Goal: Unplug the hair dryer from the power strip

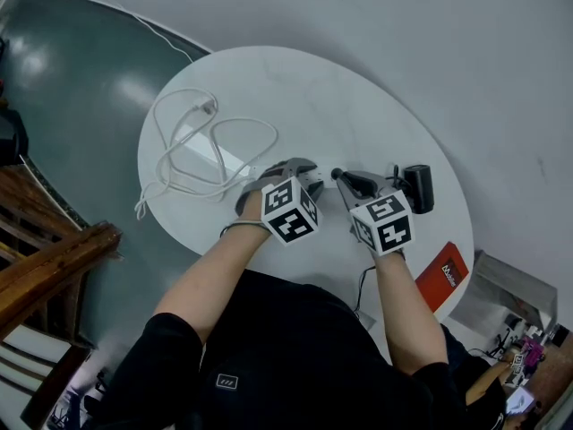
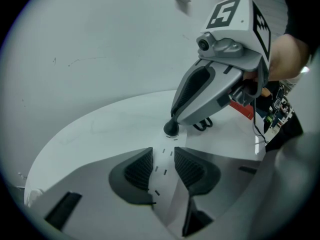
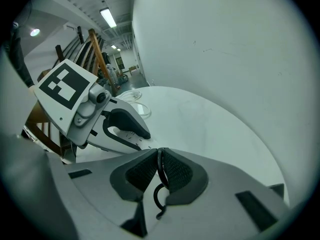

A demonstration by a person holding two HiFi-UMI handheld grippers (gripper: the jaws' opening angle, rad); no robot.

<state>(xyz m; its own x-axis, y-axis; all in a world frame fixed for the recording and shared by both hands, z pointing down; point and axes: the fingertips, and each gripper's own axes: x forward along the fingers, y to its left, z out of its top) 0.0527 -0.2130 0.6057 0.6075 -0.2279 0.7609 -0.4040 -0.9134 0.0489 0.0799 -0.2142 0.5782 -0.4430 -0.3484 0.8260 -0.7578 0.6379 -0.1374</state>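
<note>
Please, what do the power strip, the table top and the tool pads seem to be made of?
Power strip: probably hard white plastic, smooth, with moulded slots.
Table top: white and glossy, it mirrors light; laminate or lacquer, unclear.
Tool pads: dark, matte, finely ribbed, likely rubber.

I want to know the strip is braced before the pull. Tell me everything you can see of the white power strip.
The white plastic power strip is a long flat bar with dark slots along its top. It lies on the round white table, lengthwise in the left tool, whose pads clamp its long sides. At its far end a black plug stands on its top face, at the tip of the right tool. A looped white cord, apparently its own, lies beside it.
</note>
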